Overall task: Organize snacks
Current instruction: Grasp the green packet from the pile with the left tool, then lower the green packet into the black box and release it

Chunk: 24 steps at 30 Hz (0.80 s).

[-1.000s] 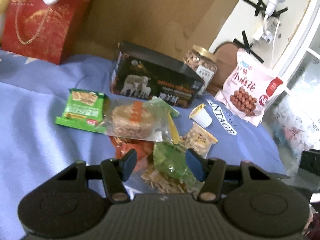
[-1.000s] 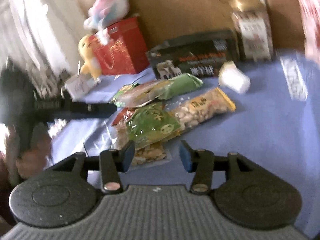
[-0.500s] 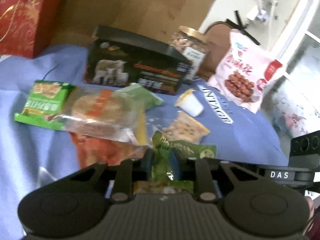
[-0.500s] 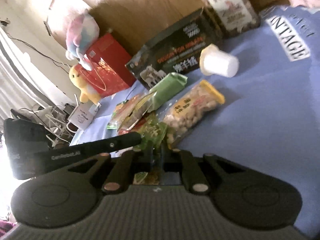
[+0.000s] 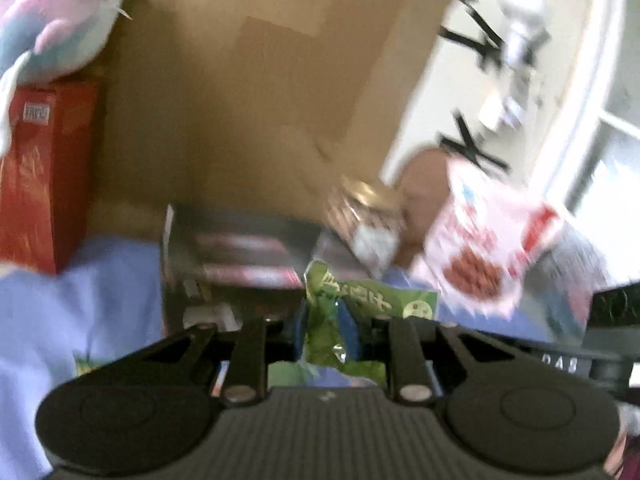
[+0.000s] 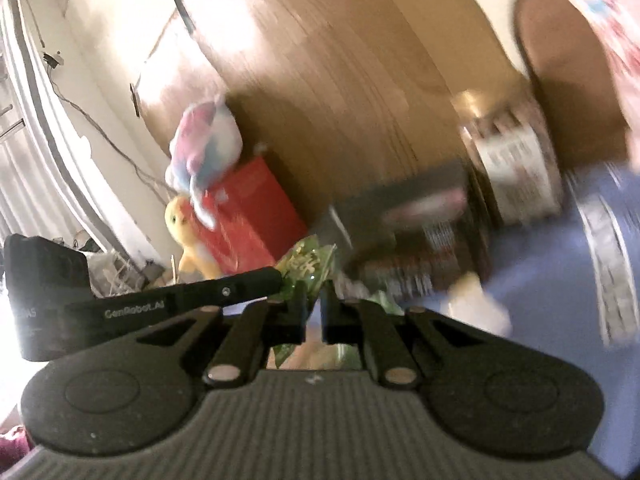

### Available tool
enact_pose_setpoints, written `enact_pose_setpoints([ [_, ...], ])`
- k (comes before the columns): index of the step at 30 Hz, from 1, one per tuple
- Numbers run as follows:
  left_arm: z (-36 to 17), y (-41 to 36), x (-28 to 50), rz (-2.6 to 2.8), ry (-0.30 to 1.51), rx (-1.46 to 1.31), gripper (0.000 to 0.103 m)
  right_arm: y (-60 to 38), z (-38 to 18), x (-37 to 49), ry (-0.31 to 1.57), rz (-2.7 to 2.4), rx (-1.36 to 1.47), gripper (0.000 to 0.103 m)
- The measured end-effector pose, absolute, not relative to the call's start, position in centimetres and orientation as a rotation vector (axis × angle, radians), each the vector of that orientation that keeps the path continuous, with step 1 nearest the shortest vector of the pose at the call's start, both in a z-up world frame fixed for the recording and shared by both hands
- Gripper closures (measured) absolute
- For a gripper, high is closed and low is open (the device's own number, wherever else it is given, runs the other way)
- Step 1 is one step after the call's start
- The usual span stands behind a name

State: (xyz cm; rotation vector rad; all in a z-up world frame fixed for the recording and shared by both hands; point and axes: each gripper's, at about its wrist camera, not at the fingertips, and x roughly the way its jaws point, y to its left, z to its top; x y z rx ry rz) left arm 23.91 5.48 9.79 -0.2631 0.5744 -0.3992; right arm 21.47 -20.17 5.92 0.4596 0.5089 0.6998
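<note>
Both pairs of jaws are pinched on one green snack packet [image 5: 360,304]; your left gripper [image 5: 326,320] clamps its crumpled near edge, and your right gripper [image 6: 314,312] nips another edge of it, thin foil showing between nearly touching pads; the left gripper's arm crosses the right wrist view just beside the packet. The packet hangs clear of the blue cloth [image 5: 100,300], in front of the dark box [image 5: 240,256]; behind stand the nut jar [image 5: 368,216], pink snack bag [image 5: 484,248] and red gift bag [image 5: 44,168]. Both views are smeared, so detail is uncertain. Hazards, as judged: if you pull the two grips apart, the film may tear or slip from the shallower right pinch; swinging the load low could clip the jar or box.
</note>
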Motion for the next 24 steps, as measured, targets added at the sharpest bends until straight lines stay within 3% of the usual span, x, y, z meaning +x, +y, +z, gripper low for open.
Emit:
enact_pose_setpoints([
  [9,7.5,7.2,32.8,-0.241,0.595,-0.238,0.083,-14.8,4.8,31.3,0.514,0.629,0.359,0.093],
  [12,6.2,6.9,33.7,-0.203,0.623,-0.216,0.081,-13.5,3.6,32.8,0.523,0.599,0.294,0.088],
  [15,5.9,7.0,33.3,-0.187,0.625,-0.2,0.075,-12.8,3.2,32.5,0.505,0.577,0.245,0.069],
  [16,6.1,7.2,33.1,-0.187,0.624,-0.202,0.071,-12.9,3.4,32.2,0.494,0.566,0.241,0.056],
  [18,6.9,8.2,32.1,-0.195,0.615,-0.233,0.07,-13.6,3.9,31.5,0.463,0.542,0.246,0.045],
  [24,7.6,12.3,26.3,-0.152,0.617,-0.303,0.07,-17.5,3.7,26.9,0.477,0.59,0.392,0.045],
])
